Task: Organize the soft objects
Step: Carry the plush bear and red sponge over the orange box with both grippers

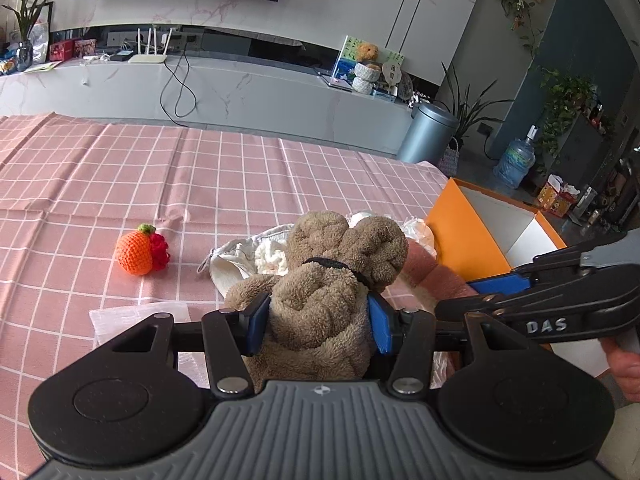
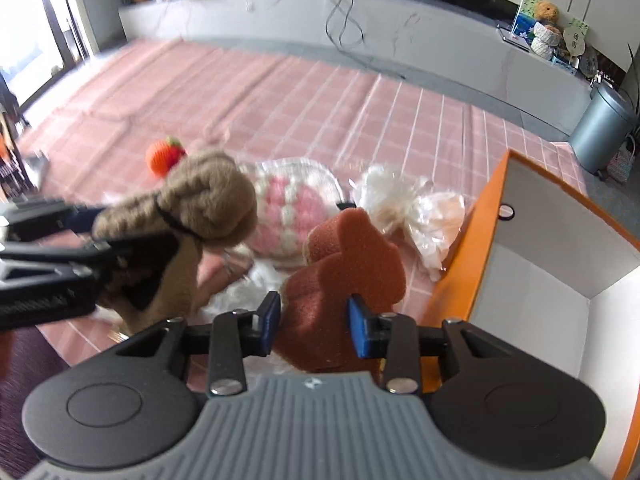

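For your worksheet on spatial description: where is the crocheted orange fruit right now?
In the left wrist view the crocheted orange fruit lies on the pink checked tablecloth, left of the brown plush toy held in the left gripper.

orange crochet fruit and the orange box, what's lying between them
The right wrist view shows a pink-and-white knit piece and a clear plastic bag between the crochet fruit and box.

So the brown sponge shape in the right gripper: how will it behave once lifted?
The sponge looks like open-pored foam, so probably very light for its size and squashy under the right gripper. Its rough surface should resist slipping. The lobes past the pads hold their form, so it likely stays in shape rather than flopping.
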Demonstrator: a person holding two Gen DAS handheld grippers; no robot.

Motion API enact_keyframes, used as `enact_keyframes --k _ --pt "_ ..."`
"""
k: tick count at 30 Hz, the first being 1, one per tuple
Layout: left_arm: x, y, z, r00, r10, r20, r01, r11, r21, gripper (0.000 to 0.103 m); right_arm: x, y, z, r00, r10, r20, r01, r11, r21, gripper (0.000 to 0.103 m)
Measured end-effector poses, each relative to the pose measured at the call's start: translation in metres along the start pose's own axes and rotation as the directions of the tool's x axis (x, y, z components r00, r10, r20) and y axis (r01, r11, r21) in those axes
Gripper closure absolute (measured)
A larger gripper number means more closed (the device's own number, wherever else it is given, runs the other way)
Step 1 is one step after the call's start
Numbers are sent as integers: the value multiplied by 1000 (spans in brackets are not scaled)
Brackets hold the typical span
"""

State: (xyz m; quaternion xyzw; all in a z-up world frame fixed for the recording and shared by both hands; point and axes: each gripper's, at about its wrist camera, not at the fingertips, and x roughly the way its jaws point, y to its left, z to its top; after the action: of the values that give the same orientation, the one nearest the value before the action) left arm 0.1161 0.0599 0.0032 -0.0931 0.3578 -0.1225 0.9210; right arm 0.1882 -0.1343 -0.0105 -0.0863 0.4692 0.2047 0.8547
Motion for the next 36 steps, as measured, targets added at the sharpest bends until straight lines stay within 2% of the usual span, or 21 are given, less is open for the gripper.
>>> enact_keyframes --k 9,15,20,24,30,33,36 --pt "-29 -18 5 998 30 53 -31 999 24 45 -53 1 -3 987 46 155 -52 998 34 67" --pt "-44 -32 6 997 18 80 -22 999 45 45 -82 -7 -10 967 123 225 -148 984 98 67" --pt "-54 -50 11 995 -6 100 -1 998 70 45 -110 -14 -23 955 103 279 -137 985 108 67" --pt "-54 -71 17 994 -42 106 31 994 108 45 -132 -28 -38 949 55 310 -97 988 123 67" --pt "-37 -124 23 990 -135 52 122 972 203 45 -152 -60 -68 952 -40 303 -8 988 155 67" --pt "-17 -152 22 983 -185 -11 183 956 230 45 -157 -76 -84 956 -74 285 27 986 164 67" --pt "7 -176 19 975 -204 -89 220 942 254 45 -159 -90 -101 962 -100 253 58 984 166 67"
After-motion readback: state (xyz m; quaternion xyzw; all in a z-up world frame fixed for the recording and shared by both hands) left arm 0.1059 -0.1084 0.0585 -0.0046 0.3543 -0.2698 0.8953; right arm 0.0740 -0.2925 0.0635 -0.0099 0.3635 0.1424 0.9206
